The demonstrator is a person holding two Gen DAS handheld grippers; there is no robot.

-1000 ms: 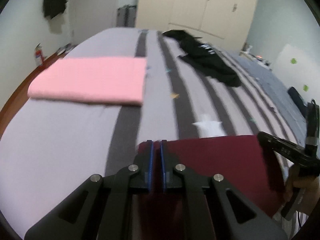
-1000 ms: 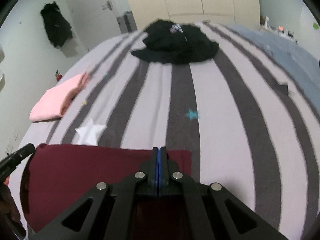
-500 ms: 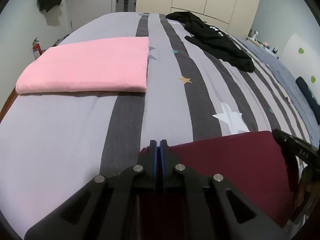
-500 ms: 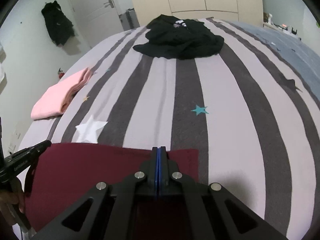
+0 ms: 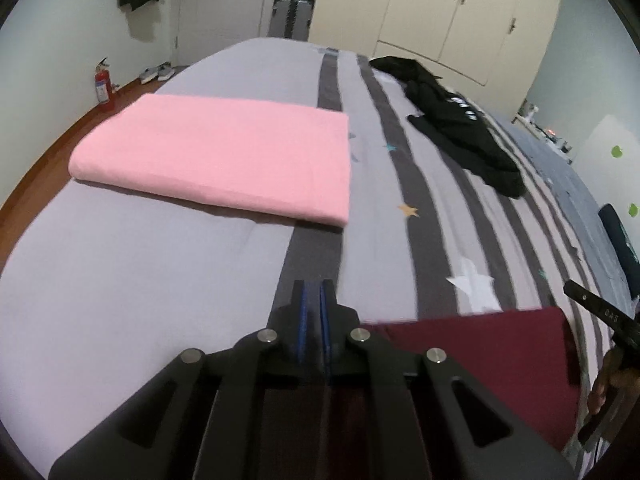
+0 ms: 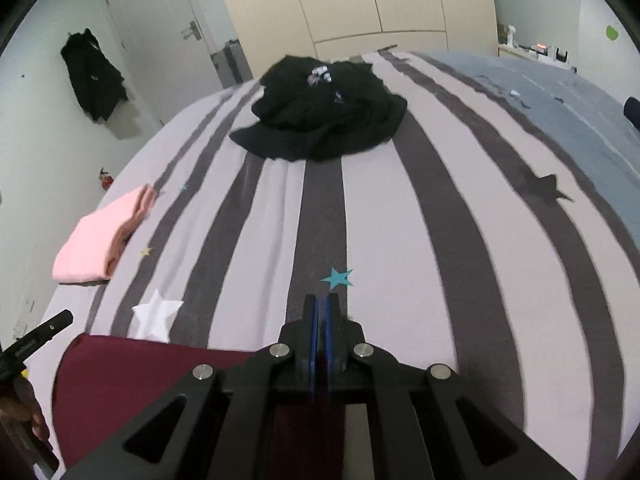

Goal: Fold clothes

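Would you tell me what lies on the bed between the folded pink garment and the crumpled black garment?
Only bare striped bedsheet with small printed stars separates the pink garment from the black garment; both wrist views show this.

Both wrist cams look down-fwd, low over bed point(image 5: 120, 280), sharing it

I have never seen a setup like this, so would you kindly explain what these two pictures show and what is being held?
There is no robot arm: a person carries a black two-finger gripper in each hand, with a fisheye camera looking along its fingers. One picture comes from the left gripper, the other from the right gripper; each also catches the other at its edge. Both are shut on the near edge of a folded dark red garment. It lies on a bed with a grey striped, star-printed sheet. A folded pink garment and a crumpled black garment also lie there.
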